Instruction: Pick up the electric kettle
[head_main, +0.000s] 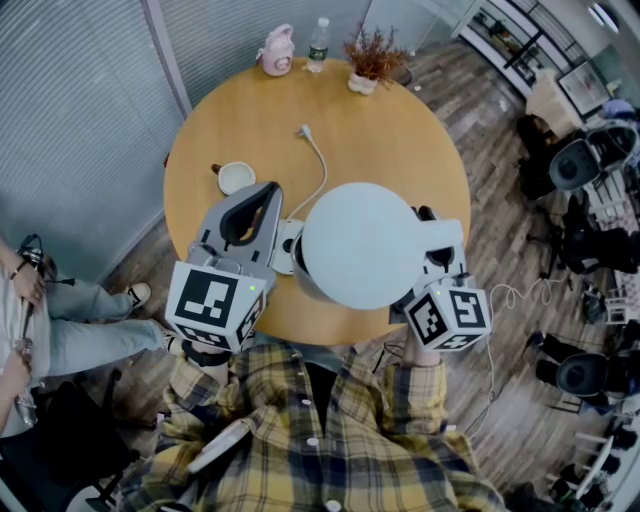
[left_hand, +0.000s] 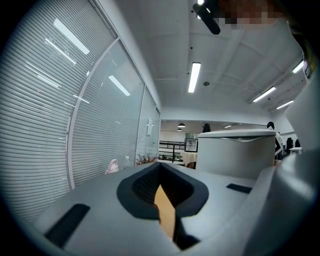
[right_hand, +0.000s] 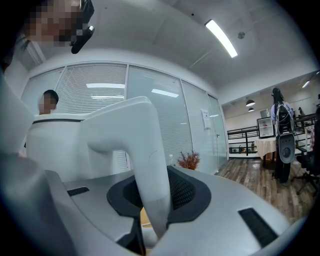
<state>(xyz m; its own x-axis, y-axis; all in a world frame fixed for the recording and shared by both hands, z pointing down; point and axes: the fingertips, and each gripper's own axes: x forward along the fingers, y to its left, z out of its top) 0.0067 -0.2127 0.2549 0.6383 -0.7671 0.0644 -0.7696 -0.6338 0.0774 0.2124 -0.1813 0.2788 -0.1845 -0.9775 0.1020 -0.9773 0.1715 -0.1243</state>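
The white electric kettle (head_main: 362, 244) hangs above the round wooden table (head_main: 400, 140), its lid facing up at me. My right gripper (head_main: 431, 228) is shut on its white handle (right_hand: 145, 165), which stands upright between the dark pads (right_hand: 186, 192). The kettle's round base (head_main: 285, 246) stays on the table, with its cord running to a loose plug (head_main: 303, 130). My left gripper (head_main: 268, 192) is level to the left of the kettle, shut with nothing in it. In the left gripper view the kettle's body (left_hand: 240, 152) stands to the right of that gripper (left_hand: 167, 212).
A white cup (head_main: 236, 177) sits on the table's left side. At the far edge stand a pink object (head_main: 276, 50), a water bottle (head_main: 319, 44) and a potted plant (head_main: 372, 58). A seated person (head_main: 45, 325) is at the left, and office chairs (head_main: 580, 160) at the right.
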